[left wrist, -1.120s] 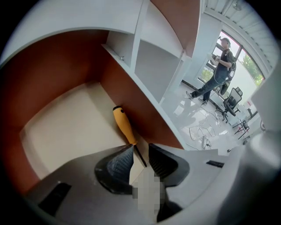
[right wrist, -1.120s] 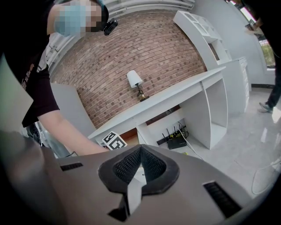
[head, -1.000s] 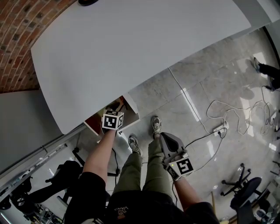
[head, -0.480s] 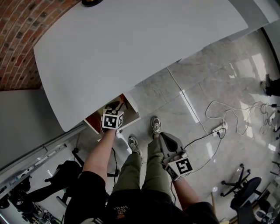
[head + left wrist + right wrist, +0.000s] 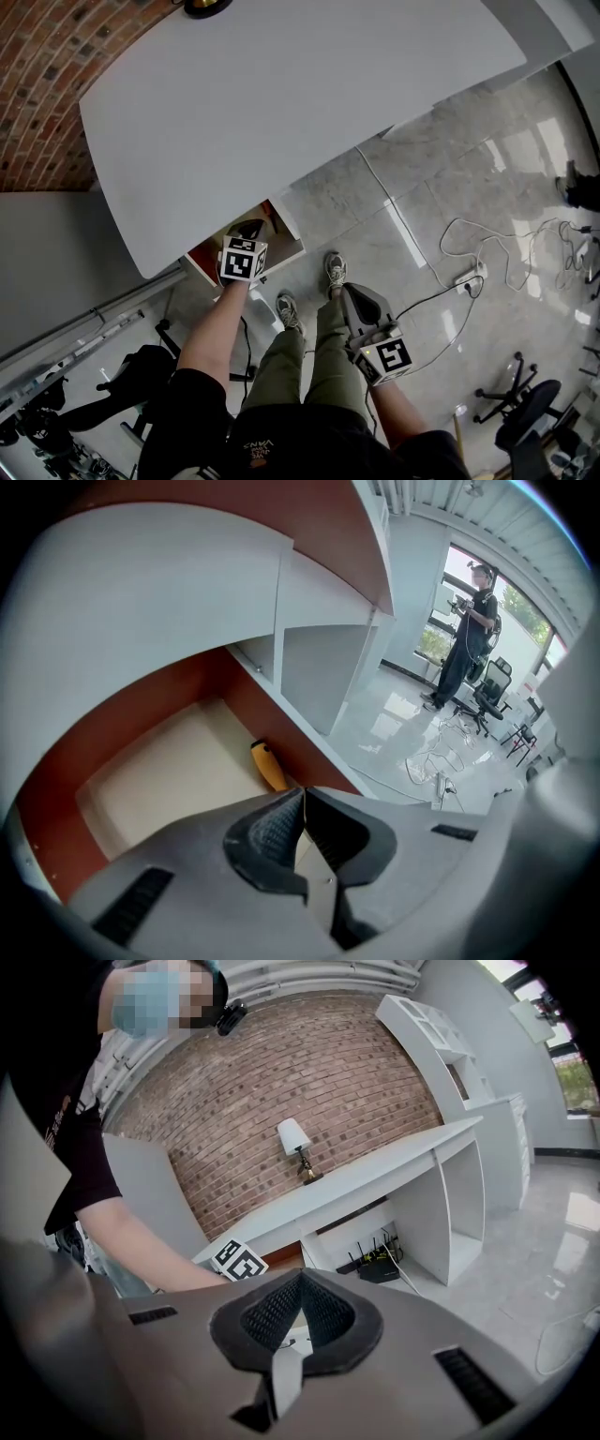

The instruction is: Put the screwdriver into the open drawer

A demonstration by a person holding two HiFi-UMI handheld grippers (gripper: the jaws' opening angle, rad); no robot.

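Checking the deposit: the screwdriver (image 5: 267,763) lies inside the open drawer (image 5: 150,780). Its yellow handle is on the cream floor, just beside the red-brown side wall (image 5: 292,752). Its front end runs behind the left gripper (image 5: 302,794), so you cannot read whether tool and jaws touch.

Left jaws: together, pads meeting in a thin line, nothing visible between them.

Right gripper (image 5: 300,1279): jaws together too, empty. It is held low by your right leg (image 5: 328,347), well apart from the drawer, and faces the brick wall (image 5: 309,1082).

Judgement: placement looks essentially done. The step in hand is getting the left gripper out of the drawer cleanly.

How to do it well:
- Confirm release first. If the shaft is pinched after all, part the jaws fully before any lift, or the tool comes out with you.
- Withdraw along the line of the jaws, up and toward yourself, not sideways. The handle sits by the wall, and a sideways sweep would likely nudge or roll it.
- Mind the overhang. The head view shows the edge of the white surface (image 5: 281,122) directly above the drawer's back part. Hold the marker cube (image 5: 242,260) clear of it as you rise.
- Leave the right gripper parked; nothing here calls for it.
- Avoid knocking the drawer front on the way out.
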